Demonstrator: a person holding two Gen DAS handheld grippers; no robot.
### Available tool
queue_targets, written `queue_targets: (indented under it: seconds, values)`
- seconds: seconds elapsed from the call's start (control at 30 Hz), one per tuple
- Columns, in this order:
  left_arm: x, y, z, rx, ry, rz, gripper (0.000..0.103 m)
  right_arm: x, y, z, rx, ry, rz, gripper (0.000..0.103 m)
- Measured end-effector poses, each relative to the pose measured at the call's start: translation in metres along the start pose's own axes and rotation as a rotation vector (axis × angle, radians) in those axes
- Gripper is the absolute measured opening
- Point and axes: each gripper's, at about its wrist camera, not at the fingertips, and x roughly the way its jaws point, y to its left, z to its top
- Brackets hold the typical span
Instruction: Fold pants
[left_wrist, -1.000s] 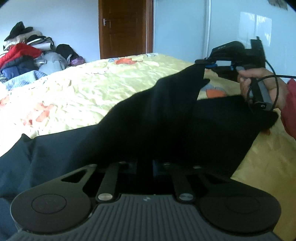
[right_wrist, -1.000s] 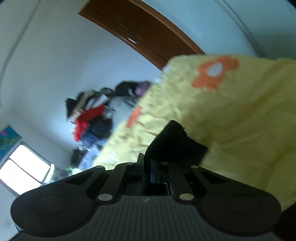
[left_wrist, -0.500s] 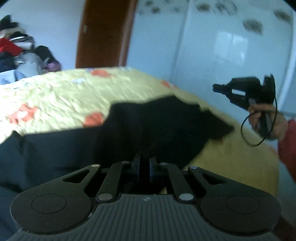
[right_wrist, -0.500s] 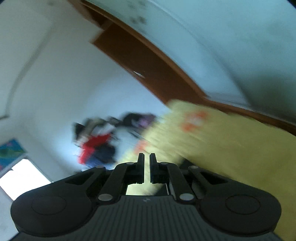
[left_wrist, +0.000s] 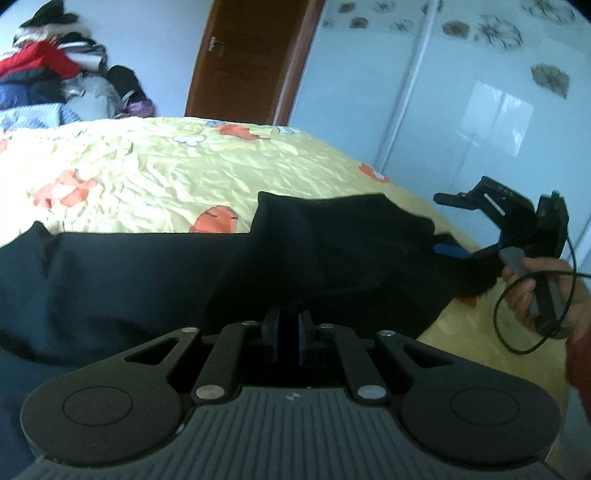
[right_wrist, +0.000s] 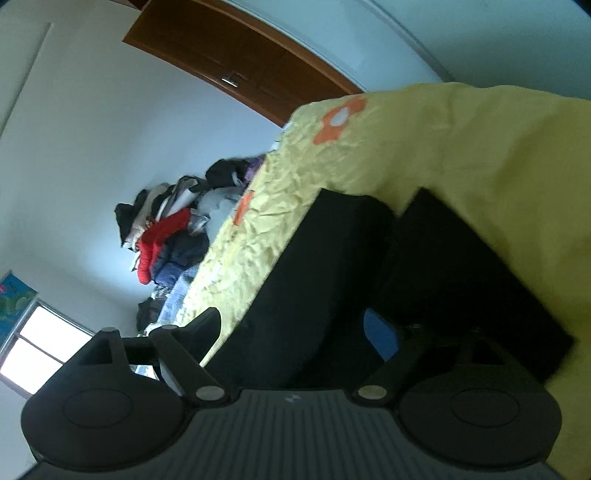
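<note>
Two grippers (left_wrist: 287, 328) (left_wrist: 448, 225) at black pants (left_wrist: 332, 236)

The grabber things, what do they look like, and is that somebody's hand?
Each gripper is matte black plastic with a ribbed grey top, two round discs, silver rivets and blue finger pads. The right gripper trails a thin black looped cable. A bare hand holds its handle, with a red sleeve behind.

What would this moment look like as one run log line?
step: folding pants on bed | left tool: shut on pants | right tool: open, at pants' right edge | fold: partway
</note>
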Motion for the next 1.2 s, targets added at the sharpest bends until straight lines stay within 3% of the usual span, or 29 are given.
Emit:
queue_targets:
  seconds: [0.13,0.17,0.2,0.23,0.4,0.47,0.53,0.57,0.6,0.63,0.73,0.87,0.97,1.03,1.1,1.2]
  values:
    - [-0.005,0.007,0.000,-0.063,-0.019,-0.016,0.010,0.024,0.010,0.000,-0.032,-0.022,-0.001,0.085]
    - [-0.005,0.008,0.001,-0.071,-0.016,-0.015,0.010,0.026,0.011,-0.001,-0.045,-0.052,-0.015,0.070]
    - [-0.006,0.009,0.001,-0.076,-0.015,-0.014,0.010,0.030,0.011,0.001,-0.058,-0.069,-0.030,0.019]
    - [-0.007,0.009,0.002,-0.077,-0.015,-0.013,0.010,0.032,0.011,0.003,-0.069,-0.087,-0.047,0.001]
    - [-0.010,0.008,0.002,-0.056,-0.024,-0.027,0.010,0.000,0.013,0.012,-0.101,-0.194,-0.039,0.001]
    - [-0.007,0.009,0.001,-0.065,-0.020,-0.023,0.010,-0.013,0.012,0.014,-0.077,-0.154,-0.025,0.002]
    - [-0.004,0.013,0.000,-0.091,-0.014,-0.024,0.010,-0.020,0.005,0.010,0.033,-0.075,-0.027,0.012]
    - [-0.003,0.014,0.000,-0.106,-0.015,-0.029,0.010,-0.020,0.001,0.006,0.096,-0.013,-0.036,0.036]
    - [-0.003,0.016,0.001,-0.119,-0.018,-0.033,0.010,-0.017,-0.001,0.003,0.132,0.038,-0.034,0.077]
    - [-0.003,0.017,0.002,-0.129,-0.021,-0.034,0.010,-0.014,-0.002,-0.004,0.153,0.068,-0.014,0.090]
    - [-0.007,0.017,0.005,-0.134,-0.038,-0.029,0.010,0.002,0.007,-0.020,0.135,0.118,0.009,0.093]
    - [-0.013,0.015,0.010,-0.129,-0.068,-0.030,0.010,0.026,0.018,-0.018,0.116,0.106,-0.004,0.093]
    - [-0.015,0.012,0.011,-0.119,-0.073,-0.029,0.010,0.033,0.020,-0.010,0.042,-0.004,-0.045,0.091]
    - [-0.014,0.011,0.010,-0.115,-0.062,-0.032,0.010,0.031,0.010,-0.004,-0.002,-0.110,-0.088,0.080]
    - [-0.012,0.011,0.009,-0.105,-0.045,-0.033,0.010,0.034,-0.008,0.006,0.045,-0.125,-0.098,0.008]
    - [-0.009,0.008,0.007,-0.076,-0.023,-0.038,0.011,0.019,-0.024,0.009,0.061,-0.170,-0.089,0.004]
